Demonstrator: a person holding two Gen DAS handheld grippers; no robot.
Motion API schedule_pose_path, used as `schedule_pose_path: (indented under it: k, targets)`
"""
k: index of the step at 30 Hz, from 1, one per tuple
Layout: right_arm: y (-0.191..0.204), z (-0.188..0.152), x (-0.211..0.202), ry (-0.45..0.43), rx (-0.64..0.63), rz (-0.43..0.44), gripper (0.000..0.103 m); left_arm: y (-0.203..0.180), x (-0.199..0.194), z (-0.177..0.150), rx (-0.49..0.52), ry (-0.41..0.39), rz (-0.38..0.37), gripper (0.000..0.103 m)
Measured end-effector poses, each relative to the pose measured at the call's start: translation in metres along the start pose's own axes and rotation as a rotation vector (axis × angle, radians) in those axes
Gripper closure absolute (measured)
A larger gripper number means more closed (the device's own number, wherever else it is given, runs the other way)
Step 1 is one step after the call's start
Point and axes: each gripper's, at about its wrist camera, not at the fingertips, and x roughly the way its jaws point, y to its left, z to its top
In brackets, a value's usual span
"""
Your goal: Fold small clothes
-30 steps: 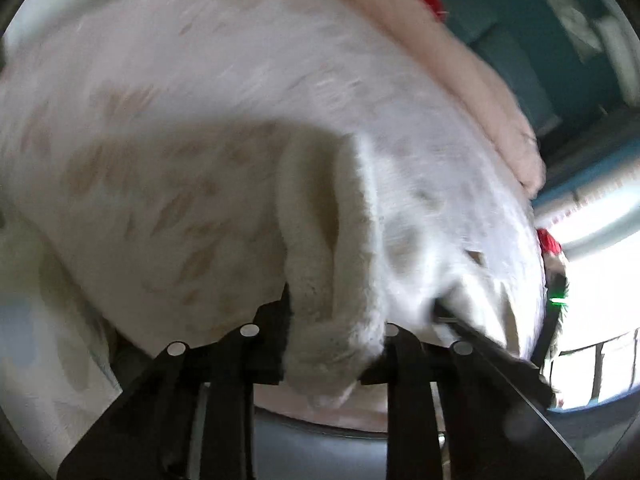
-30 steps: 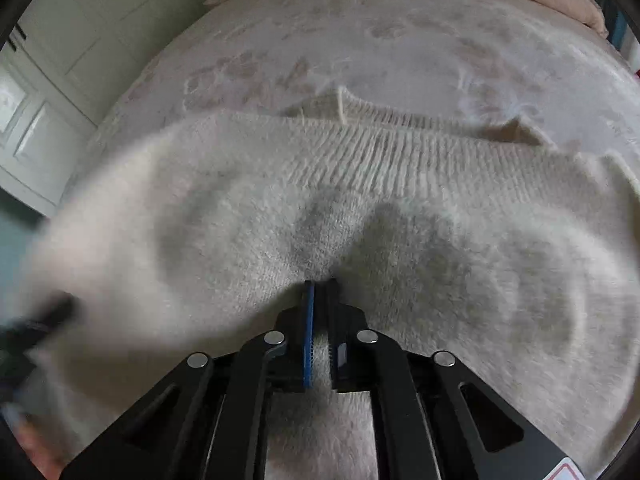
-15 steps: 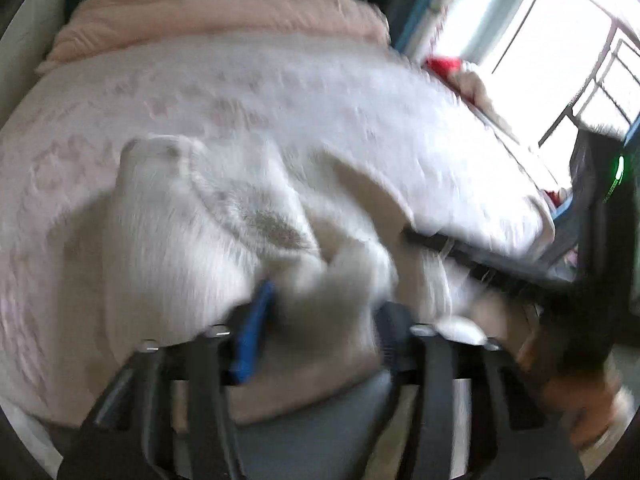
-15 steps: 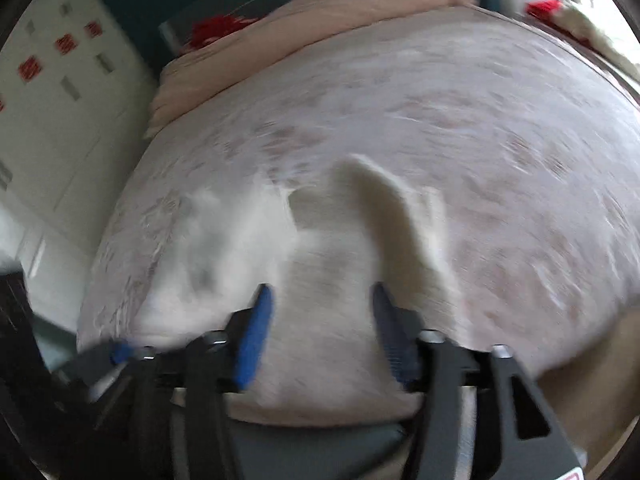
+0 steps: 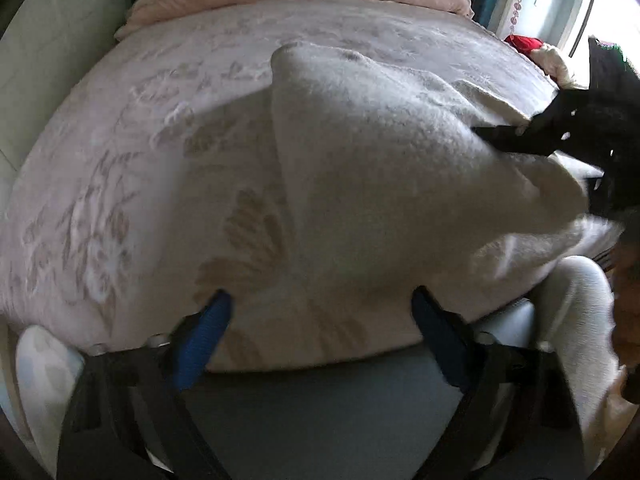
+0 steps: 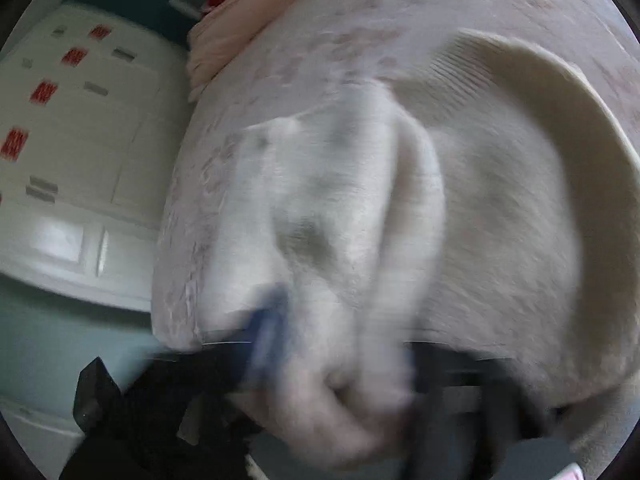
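We see the sweater [image 5: 384, 168] bunched on the bed [image 5: 120, 160], up and right of our left gripper [image 5: 320, 320], whose fingers have just narrowed but gape empty. The right gripper [image 6: 332, 352], nearer, has just been closing with a wad of sweater between its fingers; blur hides whether they pinch it.

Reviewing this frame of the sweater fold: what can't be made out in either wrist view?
- Right wrist view: motion blur smears the right gripper; whether its fingers press the sweater bunched between them is unclear.
- Left wrist view: the right gripper covers the sweater's far corner.
- Left wrist view: the left gripper stands open over the bedspread; the bed's near edge is hidden behind its fingers.
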Motion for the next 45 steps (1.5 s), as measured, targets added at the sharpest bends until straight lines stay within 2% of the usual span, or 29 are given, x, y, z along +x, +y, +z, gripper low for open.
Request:
schedule_pose_path:
  k: [2,4,6,7,9,10,11,13,16,19,21,22,25,26,27,28,30,31,32,33,35,37,38,40,41,43,44,45]
  targets:
    - [0.032,0.008,-0.035,-0.13,-0.092,0.038,0.085,-0.009,0.005,0.009,-0.005,0.044,-0.034,0.073]
    - [0.055,0.012,-0.085,-0.244,-0.163,0.065,0.085,-0.01,-0.001,0.012,-0.032,0.03,-0.083,0.074]
    - [0.057,0.01,-0.124,-0.328,-0.218,0.018,0.085,-0.022,-0.008,0.013,-0.001,0.005,-0.122,0.074]
    - [0.042,0.008,-0.137,-0.354,-0.218,-0.045,0.084,-0.029,-0.01,0.013,0.019,-0.003,-0.129,0.074]
    - [0.005,0.005,-0.132,-0.346,-0.199,-0.187,0.083,-0.04,-0.008,0.013,0.048,-0.006,-0.134,0.074]
    - [-0.021,0.004,-0.117,-0.293,-0.173,-0.262,0.083,-0.044,-0.003,0.012,0.055,0.007,-0.137,0.074]
    - [-0.059,0.002,-0.09,-0.182,-0.107,-0.319,0.083,-0.047,0.002,0.015,0.053,0.017,-0.139,0.074]
    - [-0.094,-0.01,-0.065,-0.102,-0.025,-0.313,0.081,-0.053,0.01,0.018,0.046,0.045,-0.142,0.074]
    - [-0.083,-0.019,-0.076,-0.16,-0.04,-0.294,0.072,-0.052,0.0,0.021,0.053,0.024,-0.128,0.073]
    - [-0.064,-0.023,-0.098,-0.221,-0.086,-0.368,0.065,-0.039,-0.024,0.024,0.017,-0.003,-0.181,0.071]
    - [-0.056,-0.031,-0.123,-0.285,-0.103,-0.423,0.058,-0.032,-0.035,0.026,-0.006,-0.037,-0.179,0.062]
    - [-0.053,-0.033,-0.134,-0.303,-0.109,-0.423,0.058,-0.027,-0.043,0.028,-0.017,-0.062,-0.164,0.059]
    - [-0.025,-0.029,-0.145,-0.319,-0.136,-0.234,0.058,-0.016,-0.056,0.032,-0.064,-0.116,-0.119,0.051]
    - [-0.005,-0.028,-0.14,-0.298,-0.169,-0.144,0.064,-0.012,-0.059,0.034,-0.085,-0.129,-0.097,0.049]
    - [0.004,-0.025,-0.134,-0.282,-0.197,-0.112,0.08,-0.008,-0.061,0.036,-0.111,-0.139,-0.076,0.049]
    - [0.024,-0.03,-0.118,-0.245,-0.249,-0.084,0.086,-0.001,-0.063,0.039,-0.145,-0.144,-0.066,0.049]
    - [0.039,-0.034,-0.081,-0.157,-0.296,-0.075,0.089,0.011,-0.065,0.043,-0.193,-0.145,-0.064,0.049]
    - [0.04,-0.038,-0.052,-0.085,-0.318,-0.092,0.089,0.019,-0.068,0.044,-0.212,-0.147,-0.067,0.049]
    - [0.035,-0.048,-0.012,0.01,-0.359,-0.17,0.093,0.024,-0.069,0.045,-0.221,-0.151,-0.061,0.048]
    - [0.027,-0.057,0.012,0.054,-0.387,-0.212,0.096,0.03,-0.071,0.044,-0.23,-0.156,-0.051,0.048]
    - [0.018,-0.06,0.01,0.028,-0.329,-0.13,0.096,0.036,-0.071,0.043,-0.24,-0.149,-0.046,0.043]
    - [0.016,-0.047,-0.023,0.006,-0.232,-0.073,0.096,0.043,-0.071,0.042,-0.243,-0.145,-0.064,0.04]
    - [0.016,-0.042,-0.04,-0.037,-0.227,-0.076,0.089,0.044,-0.07,0.042,-0.246,-0.142,-0.073,0.037]
    - [0.008,-0.027,-0.08,-0.155,-0.225,-0.157,0.062,0.04,-0.065,0.049,-0.245,-0.137,-0.106,0.035]
    - [0.0,-0.02,-0.098,-0.203,-0.207,-0.187,0.041,0.033,-0.06,0.055,-0.231,-0.13,-0.123,0.035]
    - [-0.023,-0.003,-0.122,-0.266,-0.148,-0.233,0.038,0.016,-0.055,0.066,-0.203,-0.127,-0.149,0.031]
    - [-0.041,0.01,-0.127,-0.269,-0.105,-0.261,0.038,0.004,-0.05,0.074,-0.183,-0.129,-0.169,0.023]
    - [-0.054,0.025,-0.125,-0.253,-0.071,-0.278,0.038,-0.008,-0.044,0.08,-0.165,-0.134,-0.176,0.02]
